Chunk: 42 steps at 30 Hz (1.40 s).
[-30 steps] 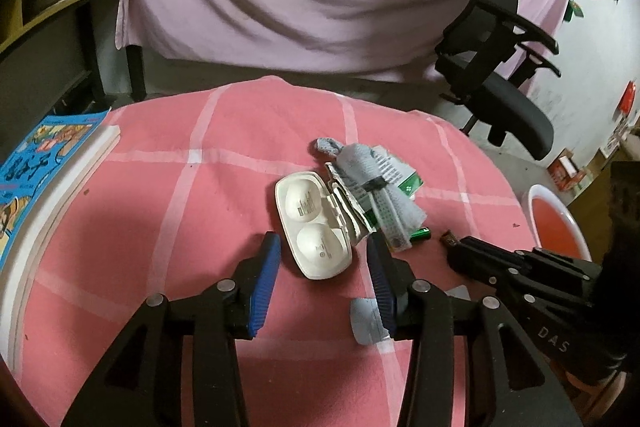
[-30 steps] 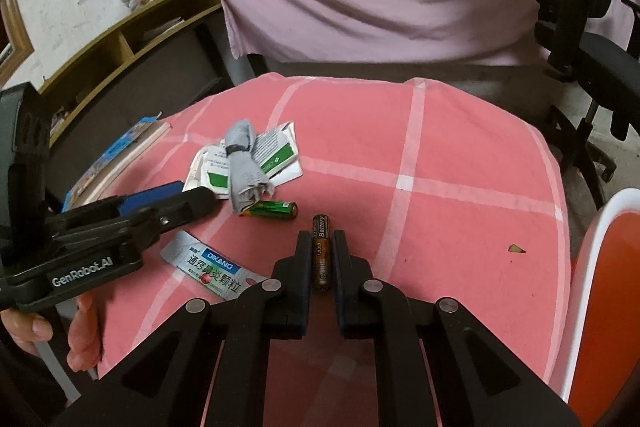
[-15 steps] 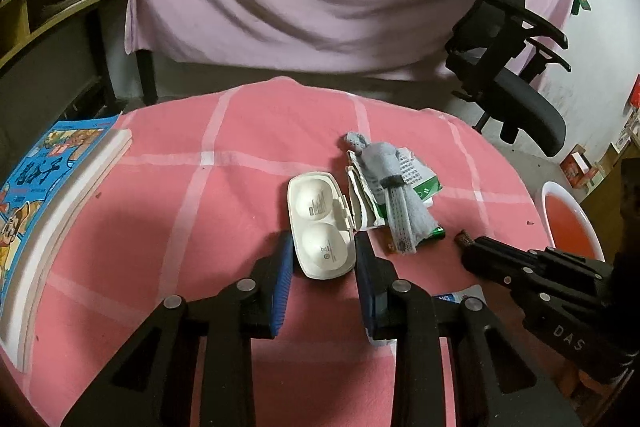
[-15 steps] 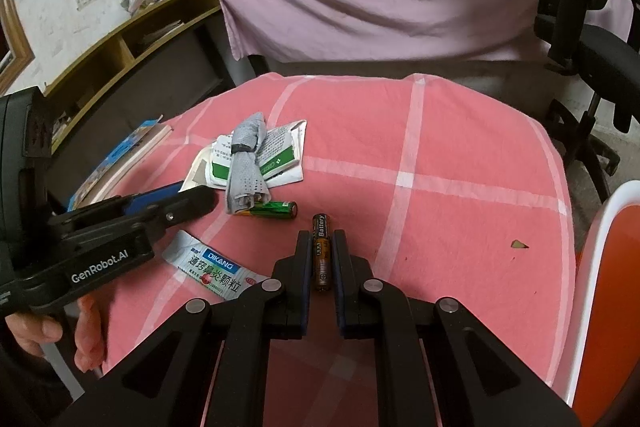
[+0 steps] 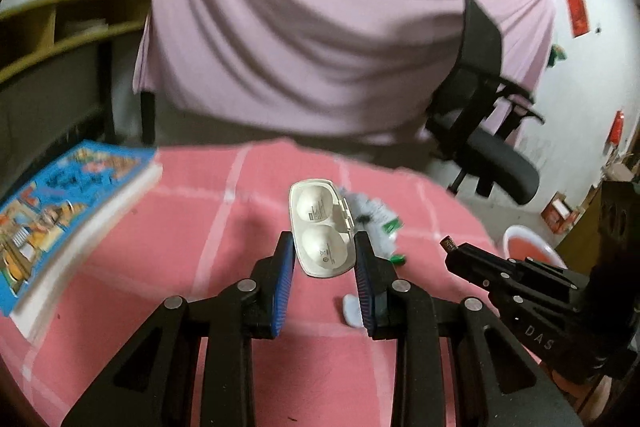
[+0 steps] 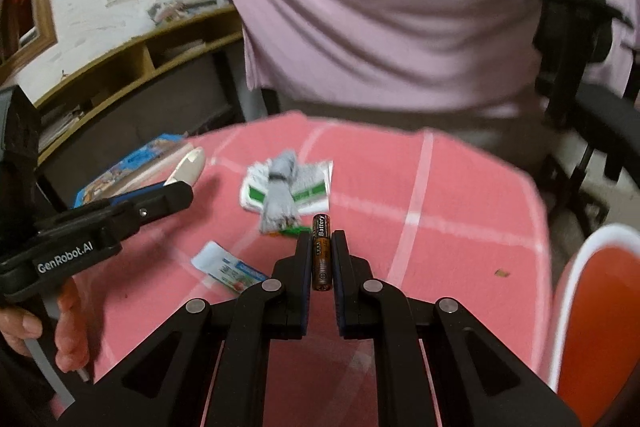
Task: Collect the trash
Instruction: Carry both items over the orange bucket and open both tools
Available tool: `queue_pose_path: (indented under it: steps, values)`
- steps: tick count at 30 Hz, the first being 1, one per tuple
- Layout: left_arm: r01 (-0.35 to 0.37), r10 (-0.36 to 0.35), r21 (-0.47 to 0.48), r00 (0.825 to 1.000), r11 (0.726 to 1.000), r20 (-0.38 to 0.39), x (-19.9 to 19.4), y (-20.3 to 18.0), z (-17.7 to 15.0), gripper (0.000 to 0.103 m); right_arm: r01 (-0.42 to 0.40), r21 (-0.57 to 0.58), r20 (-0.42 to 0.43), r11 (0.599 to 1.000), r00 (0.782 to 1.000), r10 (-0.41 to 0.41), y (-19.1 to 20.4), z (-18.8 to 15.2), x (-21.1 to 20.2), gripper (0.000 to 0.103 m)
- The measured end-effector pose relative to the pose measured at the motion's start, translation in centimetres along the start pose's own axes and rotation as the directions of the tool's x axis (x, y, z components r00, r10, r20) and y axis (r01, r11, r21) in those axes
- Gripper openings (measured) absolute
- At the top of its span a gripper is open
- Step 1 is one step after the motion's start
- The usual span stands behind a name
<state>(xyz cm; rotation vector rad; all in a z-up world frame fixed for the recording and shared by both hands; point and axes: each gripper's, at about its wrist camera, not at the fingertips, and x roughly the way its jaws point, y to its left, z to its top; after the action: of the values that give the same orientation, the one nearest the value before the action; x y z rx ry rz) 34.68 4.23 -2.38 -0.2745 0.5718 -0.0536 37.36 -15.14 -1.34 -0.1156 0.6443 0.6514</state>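
My left gripper is shut on a white plastic blister tray and holds it lifted above the pink checked tablecloth. My right gripper is shut on a brown battery, also held above the cloth. The tray's edge also shows in the right wrist view. On the cloth lie a grey rag over green-and-white wrappers, a green battery and a small sachet.
A stack of books with a blue cover lies at the table's left. A white-rimmed red bin stands at the right of the table. A black office chair and a pink drape are behind.
My left gripper closed on the white tray and lifted it off the cloth. My right gripper rose with the battery still held.
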Motion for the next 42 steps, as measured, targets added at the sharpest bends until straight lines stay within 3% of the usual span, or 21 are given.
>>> queue_pose_path:
  steps: [6, 14, 21, 28, 35, 42]
  values:
    - [0.0, -0.013, 0.075, 0.986, 0.997, 0.165, -3.0, -1.7, -0.5, 0.025, 0.054, -0.022, 0.213, 0.998, 0.976, -0.048, 0.5, -0.3, -3.7, 0.008]
    - [-0.035, -0.022, 0.178, 0.952, 0.983, 0.306, -5.5, -3.8, -1.6, 0.024, 0.088, 0.012, 0.411, 0.996, 0.908, -0.085, 0.1, -0.8, -7.4, 0.008]
    - [-0.032, -0.026, 0.203, 0.96, 0.979, 0.277, -4.7, -4.7, -2.2, 0.024, 0.078, 0.044, 0.429, 0.996, 0.899, -0.089, -0.6, -1.1, -8.3, 0.008]
    - [-0.022, -0.063, 0.245, 0.94, 0.969, 0.334, -6.2, -7.3, -2.5, 0.024, 0.126, 0.077, 0.486, 0.989, 0.861, -0.148, -1.2, -2.0, -10.8, 0.008]
    - [0.054, -0.153, 0.289, 0.931, 0.956, 0.332, -6.7, -12.4, -2.4, 0.024, 0.164, 0.165, 0.512, 0.973, 0.829, -0.226, -4.7, -3.2, -14.2, 0.008]
    - [0.174, -0.255, 0.329, 0.941, 0.928, 0.223, -4.2, -18.7, -2.4, 0.024, 0.233, 0.285, 0.469, 0.93, 0.812, -0.347, -9.4, -5.1, -16.7, 0.008]
